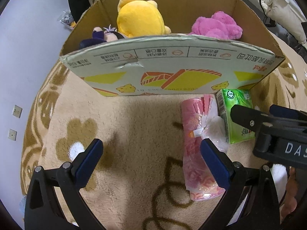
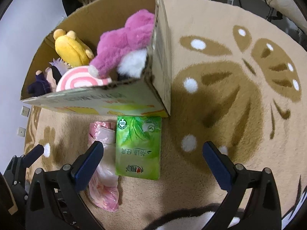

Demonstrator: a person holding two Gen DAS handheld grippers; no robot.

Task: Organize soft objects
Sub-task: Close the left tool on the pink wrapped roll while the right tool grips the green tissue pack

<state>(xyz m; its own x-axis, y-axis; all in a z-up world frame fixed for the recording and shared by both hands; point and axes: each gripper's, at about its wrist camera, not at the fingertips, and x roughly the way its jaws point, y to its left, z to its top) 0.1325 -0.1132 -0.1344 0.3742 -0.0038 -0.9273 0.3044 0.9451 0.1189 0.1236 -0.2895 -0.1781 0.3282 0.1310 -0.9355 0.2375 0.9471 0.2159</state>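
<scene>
- While both hand-held grippers, left point(image 1: 151, 153) and right point(image 2: 152, 155), hang spread and empty, I see the tissue pack point(image 2: 138, 147) on the rug point(image 2: 220, 99) against the box point(image 2: 92, 103).
- I judge its slick wrapper may slip.

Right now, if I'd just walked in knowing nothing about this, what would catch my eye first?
Probably the cardboard box on the beige patterned rug, with a yellow plush and a pink plush poking above its rim. In front of it, on the rug, lie a bright green tissue pack and a pink plastic-wrapped pack side by side. Both the left gripper and right gripper hover with jaws wide open, holding nothing.
</scene>
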